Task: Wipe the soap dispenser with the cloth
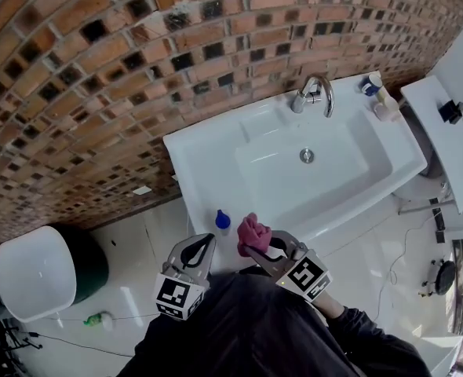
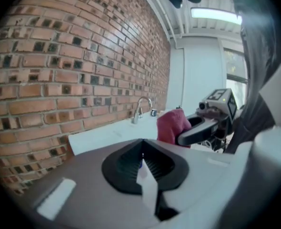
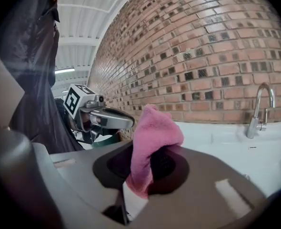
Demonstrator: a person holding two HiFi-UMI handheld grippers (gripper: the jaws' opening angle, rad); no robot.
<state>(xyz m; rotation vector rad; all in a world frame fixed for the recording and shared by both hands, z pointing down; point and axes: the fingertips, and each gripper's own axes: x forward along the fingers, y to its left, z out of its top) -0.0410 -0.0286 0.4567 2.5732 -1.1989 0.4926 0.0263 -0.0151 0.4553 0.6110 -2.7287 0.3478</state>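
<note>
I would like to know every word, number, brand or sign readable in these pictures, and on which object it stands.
No text can be read.
Cube on the left gripper: black-and-white square pattern, no letters.
Cube on the right gripper: the same.
White tag near the foot of the brick wall: too small to read.
Bottles at the far corner of the sink: labels too small to read.

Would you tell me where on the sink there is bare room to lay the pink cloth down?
The sink is bare on its ledge left of the faucet and around the drain. Its back right corner is crowded with bottles, and the blue-capped dispenser stands at the front left corner.
</note>
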